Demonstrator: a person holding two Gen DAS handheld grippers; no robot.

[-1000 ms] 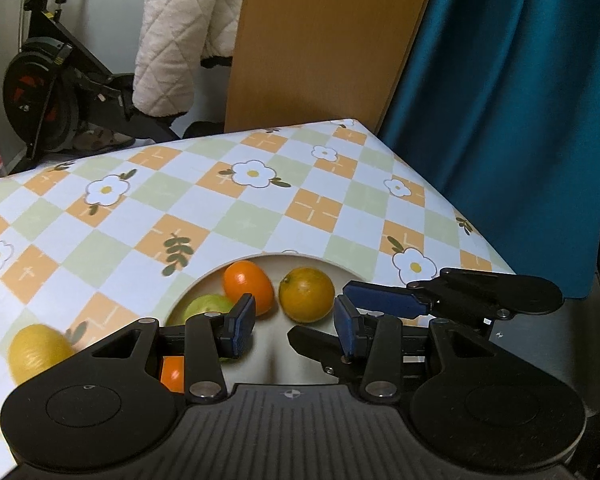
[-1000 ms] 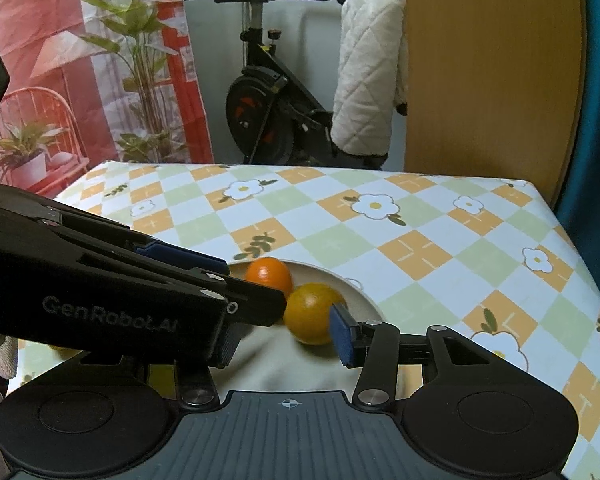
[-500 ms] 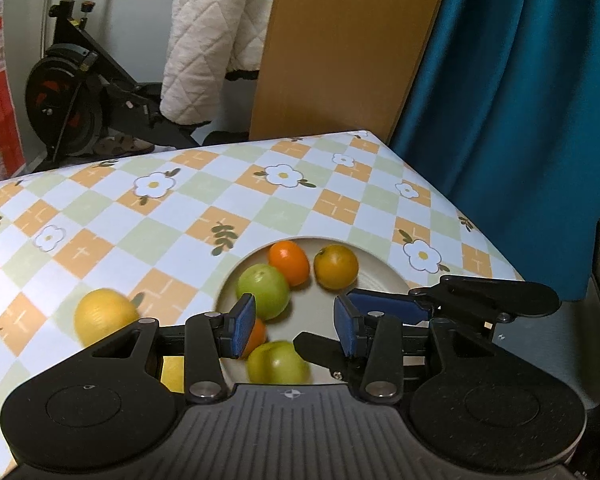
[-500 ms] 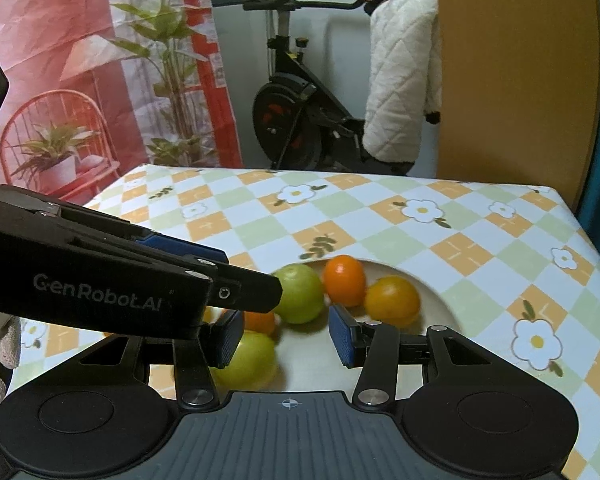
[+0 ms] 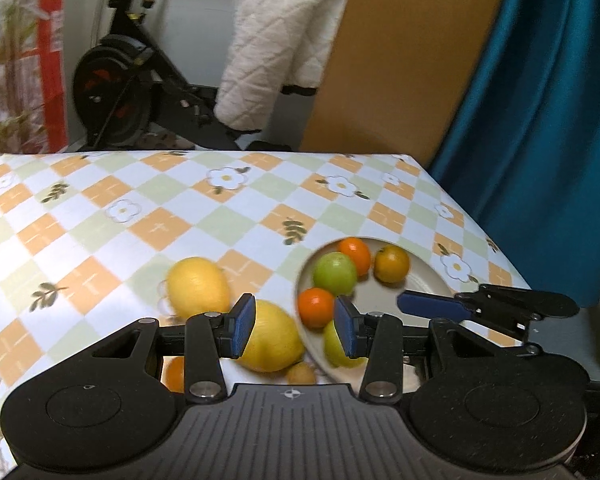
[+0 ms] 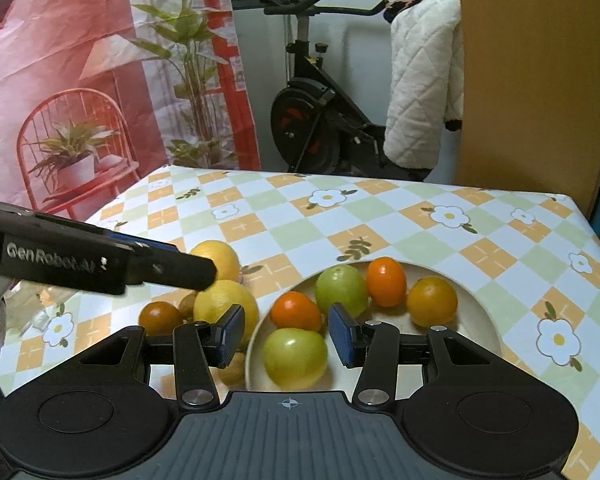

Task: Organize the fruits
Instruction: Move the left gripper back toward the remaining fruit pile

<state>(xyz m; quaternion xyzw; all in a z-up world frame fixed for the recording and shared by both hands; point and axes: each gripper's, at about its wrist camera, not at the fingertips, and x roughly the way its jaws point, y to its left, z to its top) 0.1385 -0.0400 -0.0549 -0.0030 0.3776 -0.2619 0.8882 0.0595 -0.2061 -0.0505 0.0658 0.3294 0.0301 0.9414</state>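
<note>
A cream plate [image 6: 476, 320] holds two green fruits [image 6: 342, 286] [image 6: 295, 352], two oranges [image 6: 385, 282] [image 6: 297, 311] and a yellow-orange one [image 6: 432, 301]. To its left on the cloth lie two lemons [image 6: 226, 306] [image 6: 216, 258], a dark orange [image 6: 160, 318] and some small brownish fruit. My right gripper [image 6: 287, 336] hovers open over the plate's near left side, nothing between its pads. My left gripper [image 5: 295, 330] is open too, above the near lemon [image 5: 272, 336] and the plate's left rim [image 5: 306, 276]. In the right wrist view it reaches in from the left [image 6: 204, 272].
The table wears a checked flower cloth [image 6: 380, 216]; its right edge [image 5: 480, 224] falls off beside a teal curtain [image 5: 540, 120]. Behind the table stand an exercise bike [image 6: 312, 120] with a white quilted cover and a brown board [image 6: 532, 80].
Both grippers have drawn back and slightly up from the plate. The left one swung left, bringing both lemons into view. Neither gripper's opening changed.
</note>
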